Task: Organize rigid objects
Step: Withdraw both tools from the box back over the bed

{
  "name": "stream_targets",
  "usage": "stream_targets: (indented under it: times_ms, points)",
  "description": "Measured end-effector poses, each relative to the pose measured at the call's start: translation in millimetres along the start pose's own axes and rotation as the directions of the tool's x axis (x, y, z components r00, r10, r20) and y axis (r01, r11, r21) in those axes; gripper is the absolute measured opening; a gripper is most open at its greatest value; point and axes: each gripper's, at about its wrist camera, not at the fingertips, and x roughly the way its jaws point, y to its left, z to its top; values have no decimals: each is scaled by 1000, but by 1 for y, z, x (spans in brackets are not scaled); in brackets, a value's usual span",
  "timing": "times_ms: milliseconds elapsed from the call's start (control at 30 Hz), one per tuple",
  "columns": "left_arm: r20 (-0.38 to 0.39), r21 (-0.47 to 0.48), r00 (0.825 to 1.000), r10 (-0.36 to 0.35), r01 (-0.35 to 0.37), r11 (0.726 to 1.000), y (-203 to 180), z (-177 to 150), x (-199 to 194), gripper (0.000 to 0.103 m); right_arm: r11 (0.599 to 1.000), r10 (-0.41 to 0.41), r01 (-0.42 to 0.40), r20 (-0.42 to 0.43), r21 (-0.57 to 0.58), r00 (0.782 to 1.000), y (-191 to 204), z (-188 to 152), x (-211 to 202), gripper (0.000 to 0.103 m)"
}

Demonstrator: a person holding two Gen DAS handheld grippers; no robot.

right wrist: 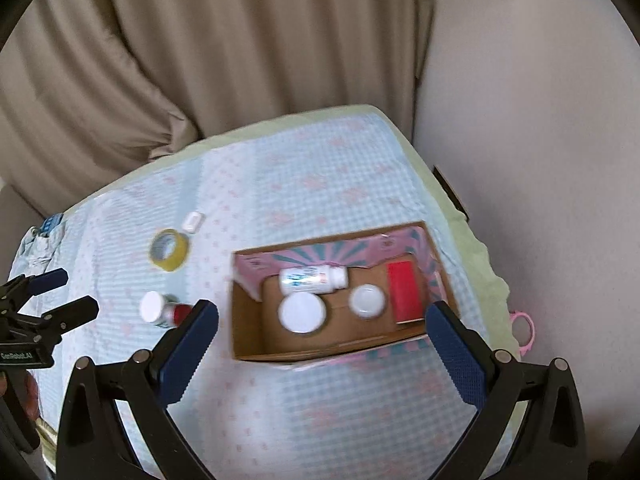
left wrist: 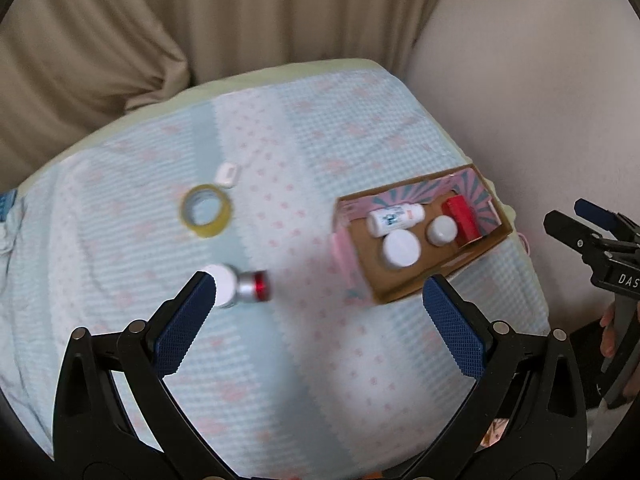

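In the left wrist view, the left gripper (left wrist: 318,294) hovers with its jaws spread wide and nothing between them, at the bottom of the frame above the checked cloth (left wrist: 280,360). Just by its left fingertip lies a white-capped bottle (left wrist: 224,290) beside a silver and red container (left wrist: 256,287). Above them, left of centre, sits a roll of yellow tape (left wrist: 207,211) with a small white case (left wrist: 227,172) just beyond it. At centre right, the cardboard box (left wrist: 404,286) holds 4 items: a labelled white bottle (left wrist: 394,218), 2 white-lidded jars and a red box (left wrist: 462,218). In the right wrist view, the right gripper (right wrist: 322,314) is likewise spread and empty, over the box's near edge.
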Motion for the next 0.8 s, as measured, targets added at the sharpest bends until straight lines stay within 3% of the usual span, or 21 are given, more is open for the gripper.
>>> stream_targets:
  times_ms: [167, 400, 600, 800]
  points:
    - [28, -25, 999, 15, -14, 1000, 61, -21, -35, 103, 1000, 15, -15, 11, -13, 1000, 61, -9, -14, 103]
    - [23, -36, 1000, 9, -8, 999, 137, -47, -52, 103, 999, 26, -26, -16, -32, 1000, 140, -28, -10, 103]
    - [-19, -58, 1000, -9, 8, 998, 186, -55, -30, 103, 998, 38, -41, -63, -51, 997, 191, -46, 6, 103]
    - [-67, -74, 997, -23, 19, 997, 216, -49, 8, 103, 987, 57, -73, -112, -145, 992, 224, -56, 33, 103]
